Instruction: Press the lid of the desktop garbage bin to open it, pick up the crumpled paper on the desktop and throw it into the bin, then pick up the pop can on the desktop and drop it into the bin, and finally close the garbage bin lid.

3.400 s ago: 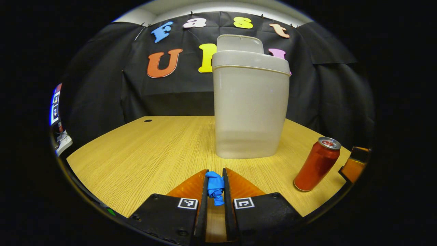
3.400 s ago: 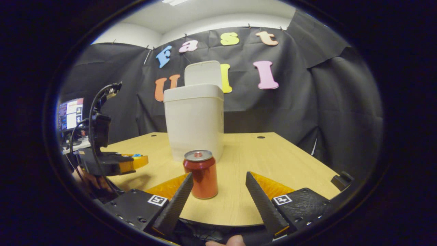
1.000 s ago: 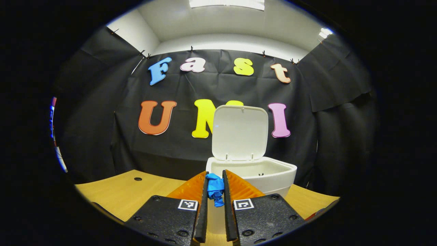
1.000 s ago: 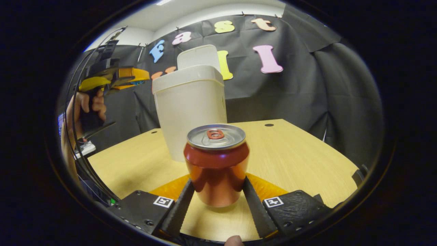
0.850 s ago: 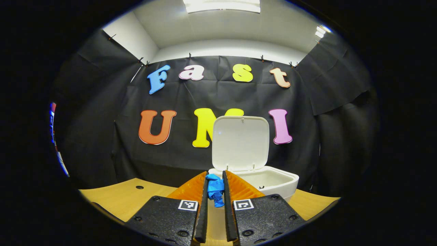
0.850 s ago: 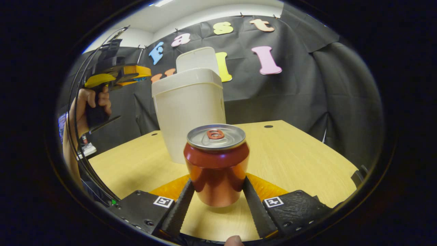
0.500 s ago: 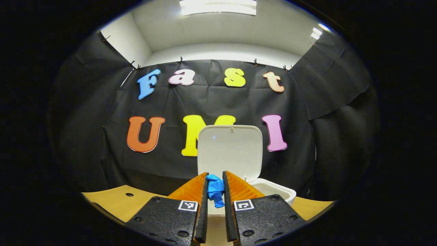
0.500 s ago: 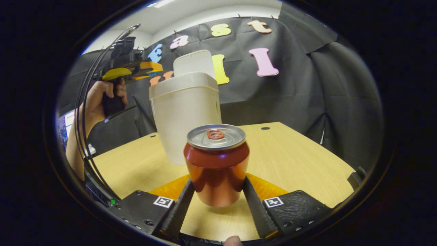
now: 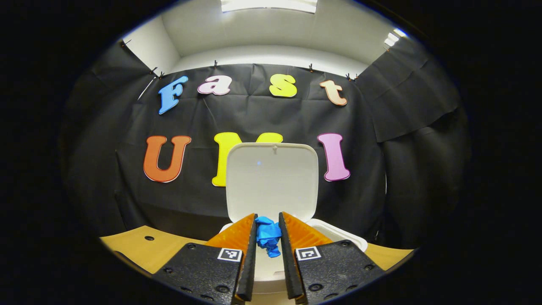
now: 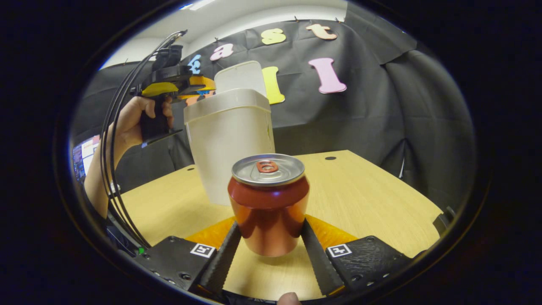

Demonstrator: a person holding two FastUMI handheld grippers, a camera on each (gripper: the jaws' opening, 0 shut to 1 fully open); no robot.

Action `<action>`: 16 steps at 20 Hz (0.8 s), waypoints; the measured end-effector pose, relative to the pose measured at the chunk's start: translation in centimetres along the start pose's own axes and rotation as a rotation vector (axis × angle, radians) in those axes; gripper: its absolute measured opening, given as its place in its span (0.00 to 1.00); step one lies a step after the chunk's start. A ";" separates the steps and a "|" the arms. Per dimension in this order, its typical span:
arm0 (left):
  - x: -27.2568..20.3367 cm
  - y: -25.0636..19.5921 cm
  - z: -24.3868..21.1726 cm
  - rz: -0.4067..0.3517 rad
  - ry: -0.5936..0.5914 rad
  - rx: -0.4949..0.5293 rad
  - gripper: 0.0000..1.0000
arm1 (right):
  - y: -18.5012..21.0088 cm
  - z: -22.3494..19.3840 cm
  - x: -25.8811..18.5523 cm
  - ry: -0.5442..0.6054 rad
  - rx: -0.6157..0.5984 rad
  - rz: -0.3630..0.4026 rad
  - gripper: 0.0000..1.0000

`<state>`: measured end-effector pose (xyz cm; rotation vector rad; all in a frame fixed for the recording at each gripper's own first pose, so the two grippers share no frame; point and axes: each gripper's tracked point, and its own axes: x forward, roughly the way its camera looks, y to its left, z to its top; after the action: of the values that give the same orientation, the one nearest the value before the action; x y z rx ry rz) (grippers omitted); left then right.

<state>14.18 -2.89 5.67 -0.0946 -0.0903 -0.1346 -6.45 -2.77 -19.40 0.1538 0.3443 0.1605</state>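
In the left gripper view, my left gripper sits at the bottom centre of the frame, its jaws drawn narrow around the crumpled paper, a blue wad pinched between both fingers. Just beyond the fingertips is the garbage bin, its white rim peeking out on either side of the fingers, and its lid stands upright and open in the middle of the frame. The wooden desktop shows as a pale strip at lower left and lower right, with a small dark hole near its left end. Behind it black cloth covers the wall, and above that a white ceiling carries a bright light panel at the top edge.

In the right gripper view, my right gripper at bottom centre is clamped on the pop can, both fingers pressing its red sides; a faint shadow lies on the wood beneath the can. The bin stands behind the can, left of centre. At upper left a hand holds the other gripper level with the bin's rim. The desktop spreads across the lower half, light wood grain with a dark hole right of centre.
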 end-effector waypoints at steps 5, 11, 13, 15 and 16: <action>0.0 -0.8 0.1 -0.020 0.008 0.020 0.52 | -0.2 0.0 -0.2 0.002 0.014 -0.001 0.81; -0.7 -0.9 0.8 -0.017 0.003 0.026 0.93 | -0.5 1.0 -0.5 -0.023 0.001 -0.009 0.81; -1.1 -0.9 0.6 -0.012 0.016 0.028 0.94 | -0.7 1.9 -0.7 -0.043 -0.008 -0.016 0.81; -1.6 -0.7 0.4 -0.005 0.033 0.032 0.94 | -1.0 3.1 -0.9 -0.070 -0.024 -0.028 0.80; -1.9 -0.6 0.5 -0.003 0.032 0.028 0.94 | -1.0 4.0 -1.1 -0.089 -0.039 -0.031 0.80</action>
<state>12.14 -3.18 6.03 -0.0641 -0.0603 -0.1380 -5.95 -4.46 -15.52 0.1164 0.2551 0.1290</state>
